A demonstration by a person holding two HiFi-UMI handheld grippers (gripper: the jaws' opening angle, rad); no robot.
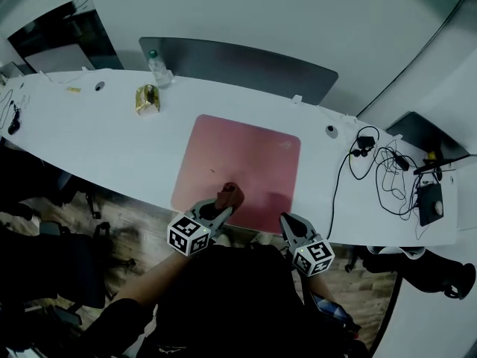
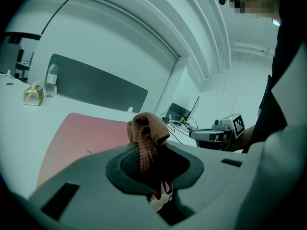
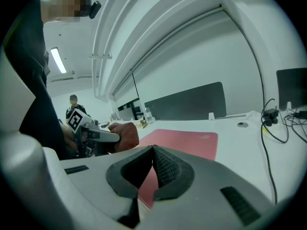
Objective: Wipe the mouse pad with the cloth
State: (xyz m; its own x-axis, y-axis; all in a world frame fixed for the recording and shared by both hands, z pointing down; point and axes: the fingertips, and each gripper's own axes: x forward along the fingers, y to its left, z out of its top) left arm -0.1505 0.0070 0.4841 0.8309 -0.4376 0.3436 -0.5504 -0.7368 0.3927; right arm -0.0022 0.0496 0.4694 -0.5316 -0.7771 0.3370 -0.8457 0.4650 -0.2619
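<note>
White worktop [image 1: 97, 136] carries a pink mouse pad [image 1: 242, 159]; left gripper [image 1: 223, 209] fingers clamp brown cloth [image 1: 231, 195], right gripper [image 1: 288, 222] fingers closed, empty.

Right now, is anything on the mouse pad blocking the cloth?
Nothing visible. The brown cloth, clamped in the left gripper, is at the pink mouse pad's near edge; the pad ahead is bare. The right gripper, shut and empty, sits by its near right corner. The water bottle and gold packet stand off the pad.
</note>
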